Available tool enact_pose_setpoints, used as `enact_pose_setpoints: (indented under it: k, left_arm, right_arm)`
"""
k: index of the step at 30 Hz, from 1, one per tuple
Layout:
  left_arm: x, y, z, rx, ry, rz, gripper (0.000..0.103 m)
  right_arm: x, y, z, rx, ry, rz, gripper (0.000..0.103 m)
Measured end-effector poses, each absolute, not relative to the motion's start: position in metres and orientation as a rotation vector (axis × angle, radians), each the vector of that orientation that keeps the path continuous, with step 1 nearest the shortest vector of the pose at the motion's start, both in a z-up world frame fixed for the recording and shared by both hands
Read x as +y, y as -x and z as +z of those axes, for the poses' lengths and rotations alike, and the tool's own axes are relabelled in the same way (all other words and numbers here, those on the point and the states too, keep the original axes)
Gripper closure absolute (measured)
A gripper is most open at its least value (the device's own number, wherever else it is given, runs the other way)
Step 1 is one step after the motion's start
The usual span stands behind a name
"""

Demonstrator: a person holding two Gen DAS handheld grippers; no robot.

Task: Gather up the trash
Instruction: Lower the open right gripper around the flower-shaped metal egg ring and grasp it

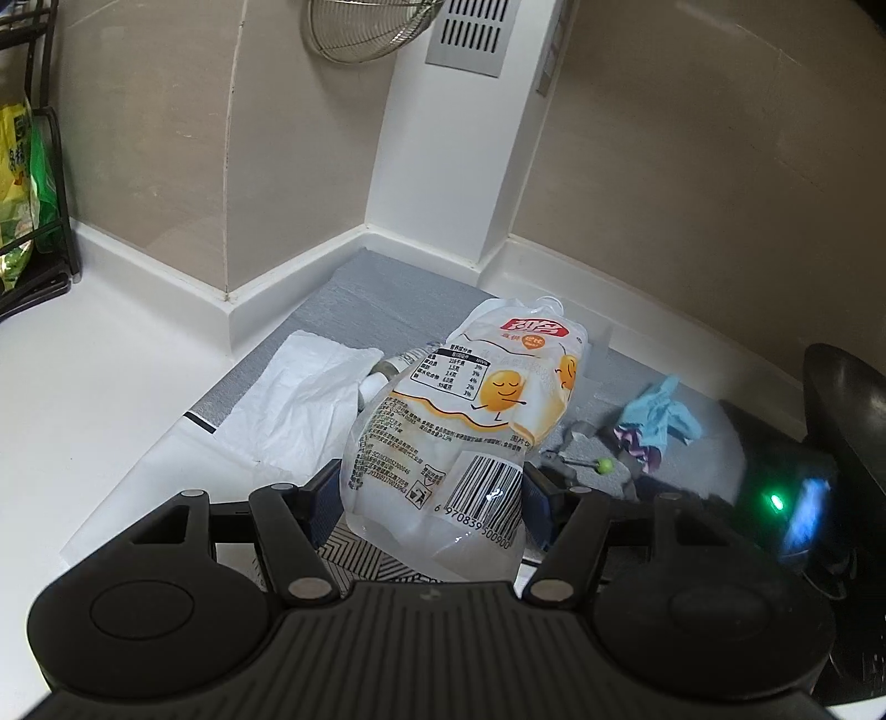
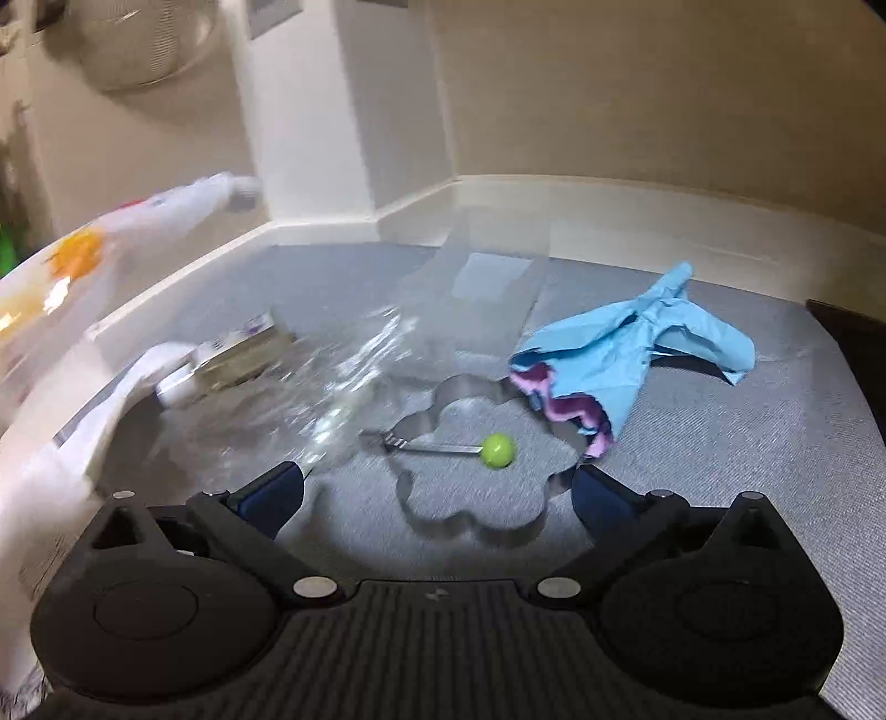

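My left gripper point(image 1: 433, 505) is shut on a white plastic pouch point(image 1: 470, 421) printed with yellow smiling faces and a barcode, holding it above the counter. That pouch shows blurred at the left edge of the right wrist view point(image 2: 99, 260). My right gripper point(image 2: 437, 493) stands open over a flower-shaped metal ring point(image 2: 476, 526) with a green knob point(image 2: 497, 450); nothing is between its fingers. A crumpled clear wrapper point(image 2: 338, 376) lies by its left finger. A crumpled blue and purple paper point(image 2: 626, 354) lies to the right on the grey mat point(image 2: 720, 471).
A white paper sheet point(image 1: 299, 404) and a small bottle point(image 1: 382, 376) lie on the mat's left side. A black wire rack with green packets point(image 1: 27, 194) stands far left. A metal strainer point(image 1: 371, 27) hangs on the wall. A black unit with a green light point(image 1: 775, 501) sits at the right.
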State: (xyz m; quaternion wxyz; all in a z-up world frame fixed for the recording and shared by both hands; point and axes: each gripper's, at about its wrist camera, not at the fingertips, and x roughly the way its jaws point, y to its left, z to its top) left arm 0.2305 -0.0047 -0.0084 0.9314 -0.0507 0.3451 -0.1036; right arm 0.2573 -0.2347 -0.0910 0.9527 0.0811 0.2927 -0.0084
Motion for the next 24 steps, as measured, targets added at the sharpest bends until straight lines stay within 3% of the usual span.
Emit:
enact_pose_setpoints:
  k: [1, 3, 5, 10, 17, 24]
  left_arm:
    - [-0.004, -0.229, -0.008, 0.703, 0.102, -0.216, 0.033]
    - [-0.001, -0.226, -0.006, 0.697, 0.106, -0.222, 0.033]
    - [0.002, -0.224, -0.005, 0.691, 0.111, -0.219, 0.033]
    - [0.008, -0.217, 0.001, 0.677, 0.131, -0.196, 0.033]
    - [0.030, -0.185, 0.013, 0.652, 0.170, -0.194, 0.033]
    - [0.055, -0.137, 0.021, 0.610, 0.188, -0.172, 0.033]
  right_arm:
    - [-0.234, -0.259, -0.091, 0.597, -0.153, -0.037, 0.003]
    - [-0.231, -0.258, -0.090, 0.593, -0.111, -0.094, 0.022]
    - [-0.233, -0.255, -0.090, 0.588, -0.106, -0.100, 0.029]
    - [-0.245, -0.239, -0.089, 0.576, -0.189, -0.039, 0.029]
    - [-0.279, -0.194, -0.088, 0.596, -0.625, 0.169, 0.029]
    - [-0.268, -0.129, -0.062, 0.510, -0.609, 0.130, 0.029]
